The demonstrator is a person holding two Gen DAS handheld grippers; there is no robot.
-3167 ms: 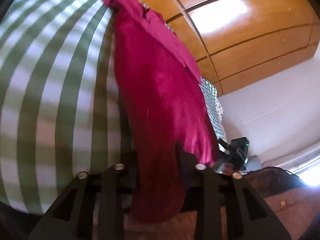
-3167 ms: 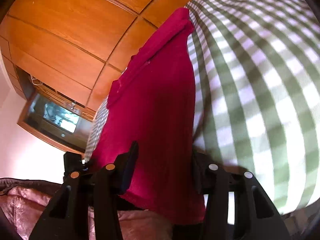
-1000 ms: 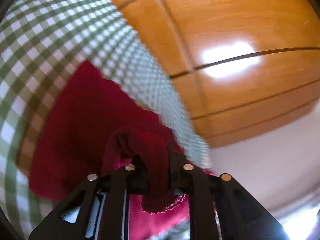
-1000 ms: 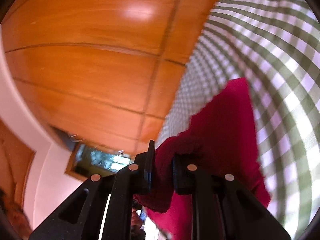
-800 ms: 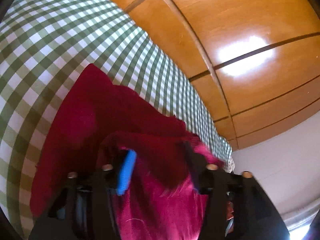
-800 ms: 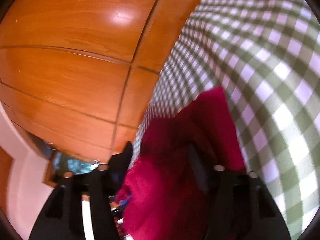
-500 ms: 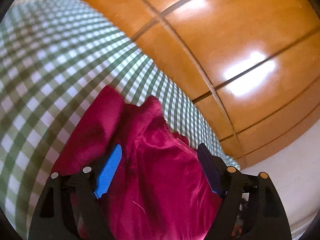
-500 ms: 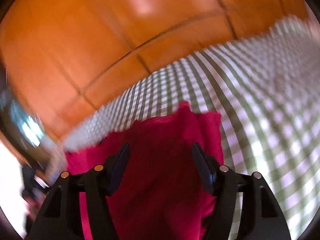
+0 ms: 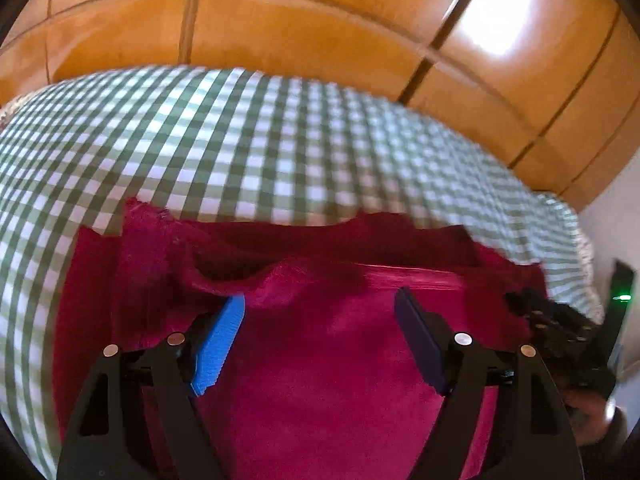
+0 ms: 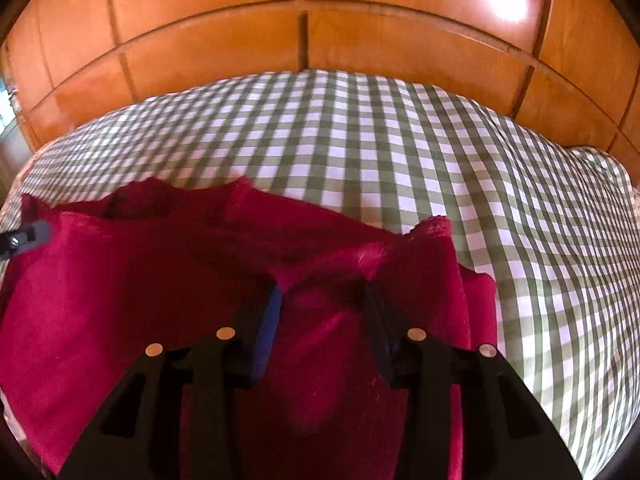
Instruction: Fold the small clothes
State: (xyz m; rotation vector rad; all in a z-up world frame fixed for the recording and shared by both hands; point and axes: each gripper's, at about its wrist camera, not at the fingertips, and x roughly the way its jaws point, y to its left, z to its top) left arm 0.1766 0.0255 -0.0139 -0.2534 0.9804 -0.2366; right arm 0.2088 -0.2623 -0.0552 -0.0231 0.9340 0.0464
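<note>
A dark red garment [image 9: 320,360] lies folded over on the green-and-white checked cloth [image 9: 280,152]. Its upper layer ends in a rumpled edge just ahead of the fingertips. My left gripper [image 9: 320,308] is open and empty, jaws wide apart, hovering over the garment's near part. The garment also shows in the right wrist view [image 10: 160,280], on the checked cloth [image 10: 440,152]. My right gripper [image 10: 320,292] is open and empty above the garment's right side. The right gripper's body shows at the left view's right edge [image 9: 560,336].
Orange wooden panelled doors [image 10: 320,20] stand behind the far edge of the checked surface. A pale wall [image 9: 616,216] shows at the right of the left wrist view. The left gripper's tip [image 10: 28,240] pokes in at the right view's left edge.
Both grippers were shut on the garment's edge a second ago. They carried it over, opened and let it go, then turned level. The garment now lies doubled on the cloth.
</note>
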